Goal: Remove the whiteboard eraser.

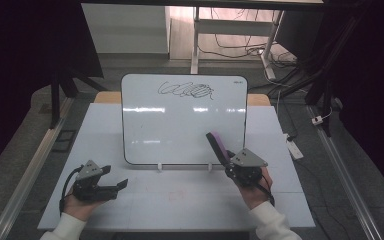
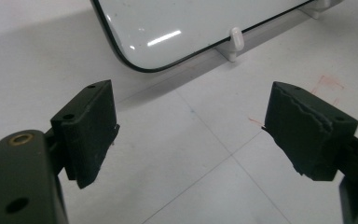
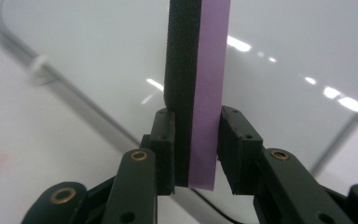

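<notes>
While the right gripper [image 1: 228, 161] clamped its jaws on an eraser [image 1: 217, 145], that eraser stood up out of the grip, tilted away from the person, in front of the lower right part of the whiteboard [image 1: 180, 120]. From the right gripper view the eraser [image 3: 197, 88] showed a black felt side and a purple side, one pad pressed on each. Near the whiteboard's top edge ran a black scribble [image 1: 187, 90]. Below the whiteboard's lower left corner, the left gripper [image 1: 116, 180] rested low over the table [image 1: 180, 200], its jaws spread wide with nothing between them. Both of the person's hands came in from the table's near edge.
</notes>
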### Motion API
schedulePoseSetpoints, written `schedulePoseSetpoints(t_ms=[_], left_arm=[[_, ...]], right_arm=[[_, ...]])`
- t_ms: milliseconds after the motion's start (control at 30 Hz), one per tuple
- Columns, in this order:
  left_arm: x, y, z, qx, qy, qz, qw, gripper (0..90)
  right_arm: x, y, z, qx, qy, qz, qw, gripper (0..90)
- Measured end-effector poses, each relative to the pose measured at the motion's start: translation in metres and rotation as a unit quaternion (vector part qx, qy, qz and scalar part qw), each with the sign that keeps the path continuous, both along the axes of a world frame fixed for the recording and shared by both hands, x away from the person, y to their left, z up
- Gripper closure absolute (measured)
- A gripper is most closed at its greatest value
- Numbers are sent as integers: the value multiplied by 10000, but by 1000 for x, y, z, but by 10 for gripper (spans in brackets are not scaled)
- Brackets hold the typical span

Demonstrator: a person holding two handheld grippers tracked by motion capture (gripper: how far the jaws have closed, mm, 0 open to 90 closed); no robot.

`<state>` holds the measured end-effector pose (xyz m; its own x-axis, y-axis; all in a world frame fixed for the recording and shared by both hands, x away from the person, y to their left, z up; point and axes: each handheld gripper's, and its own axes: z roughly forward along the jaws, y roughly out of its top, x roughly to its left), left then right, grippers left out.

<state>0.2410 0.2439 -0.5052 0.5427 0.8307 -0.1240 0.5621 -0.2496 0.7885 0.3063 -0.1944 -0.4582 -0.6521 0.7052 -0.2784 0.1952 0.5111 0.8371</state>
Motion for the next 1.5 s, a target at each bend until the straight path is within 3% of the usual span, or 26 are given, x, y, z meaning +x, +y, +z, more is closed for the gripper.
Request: schedulePoseSetpoints(t_ms=[100, 167, 267, 367, 400, 467, 500, 533, 567, 600, 633, 767, 800, 867, 900, 1000, 1033, 1067, 1133, 1167, 1333, 1367, 1400, 1433, 1500], left_arm=[[1, 0, 0, -49, 34, -29, 10000, 180], [1, -1, 1, -80, 48, -66, 9999, 182], [2, -3, 4, -160, 72, -161, 9997, 184], [3, -5, 7, -224, 86, -253, 9994, 185], [4, -7, 10, -264, 103, -317, 9991, 185], [6, -11, 14, -326, 128, -434, 9984, 186], [7, -13, 18, -382, 157, -533, 9977, 186], [8, -15, 21, -431, 171, -599, 9971, 188], [9, -18, 25, -479, 192, -672, 9964, 188], [11, -20, 28, -516, 235, -752, 9956, 188], [13, -23, 32, -542, 289, -835, 9946, 188], [21, -36, 44, -467, 411, -1110, 9919, 188], [23, -40, 46, -448, 424, -1155, 9914, 189], [27, -46, 50, -406, 513, -1235, 9902, 188], [31, -51, 54, -368, 575, -1329, 9888, 190], [36, -56, 60, -320, 614, -1455, 9869, 193], [40, -60, 64, -312, 658, -1541, 9854, 199], [43, -62, 67, -287, 690, -1583, 9846, 202], [50, -69, 74, -194, 772, -1681, 9826, 204], [54, -73, 79, -156, 827, -1747, 9810, 210], [69, -90, 91, 46, 1031, -2022, 9739, 223], [71, -93, 93, 88, 1076, -2055, 9727, 224], [72, -95, 94, 119, 1095, -2071, 9721, 224], [74, -98, 95, 155, 1113, -2121, 9708, 225], [76, -102, 95, 199, 1168, -2191, 9685, 228]], right_arm=[[-6, 6, -3, -224, -88, 417, 9988, 679], [-7, 8, -4, -254, -100, 520, 9983, 679], [-14, 14, -7, -538, -209, 954, 9938, 679], [-17, 18, -9, -673, -247, 1108, 9913, 679], [-20, 22, -12, -819, -293, 1287, 9879, 679], [-23, 26, -14, -950, -370, 1407, 9848, 679], [-23, 26, -14, -950, -370, 1407, 9848, 679], [-26, 31, -16, -1078, -443, 1566, 9808, 679], [-26, 31, -16, -1078, -443, 1566, 9808, 679], [-29, 36, -18, -1236, -541, 1668, 9767, 679], [-29, 36, -18, -1236, -541, 1668, 9767, 679], [-33, 44, -23, -1469, -707, 1916, 9678, 679], [-35, 48, -24, -1578, -760, 2011, 9638, 679], [-36, 51, -27, -1611, -802, 2072, 9616, 679], [-37, 53, -27, -1662, -841, 2138, 9589, 679], [-39, 57, -29, -1699, -901, 2188, 9566, 679], [-41, 61, -31, -1769, -941, 2282, 9528, 679], [-41, 62, -31, -1803, -944, 2305, 9515, 679], [-42, 64, -32, -1785, -971, 2334, 9509, 679], [-42, 65, -32, -1841, -1006, 2384, 9482, 679], [-44, 70, -34, -1881, -1096, 2451, 9447, 679], [-45, 71, -35, -1951, -1174, 2469, 9419, 679], [-45, 71, -35, -1951, -1174, 2469, 9419, 679], [-47, 72, -36, -2040, -1262, 2494, 9382, 679], [-48, 73, -37, -2024, -1237, 2452, 9400, 679]])
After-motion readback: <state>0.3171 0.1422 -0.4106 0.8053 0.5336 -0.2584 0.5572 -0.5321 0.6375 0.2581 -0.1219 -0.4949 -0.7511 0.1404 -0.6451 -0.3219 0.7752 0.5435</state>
